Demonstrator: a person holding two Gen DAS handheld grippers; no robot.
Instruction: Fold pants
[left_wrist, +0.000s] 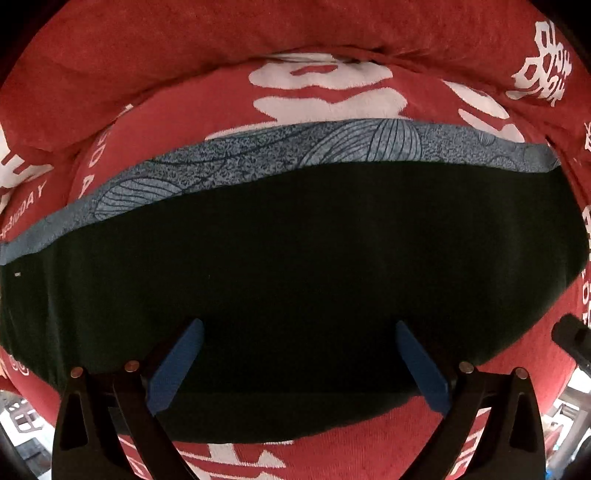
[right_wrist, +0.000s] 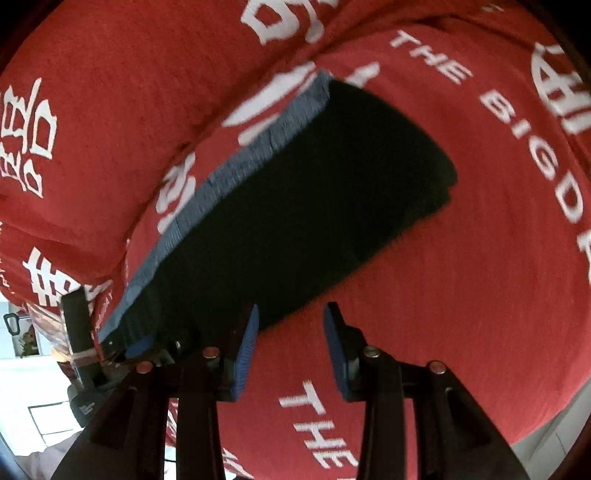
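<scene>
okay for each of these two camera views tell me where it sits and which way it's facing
Left wrist: sits on the left gripper, looking down on the dark folded pants with patterned blue-grey waistband; its open blue fingers show.
Right wrist: sits on the right gripper, angled down along the pants' edge; its open fingers show.
Shared: pants, red printed sofa cover.

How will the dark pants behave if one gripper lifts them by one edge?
The pants are soft cloth lying flat in layers, so they would probably sag and unfold. On the red blanket, a push would likely wrinkle them rather than slide them.
</scene>
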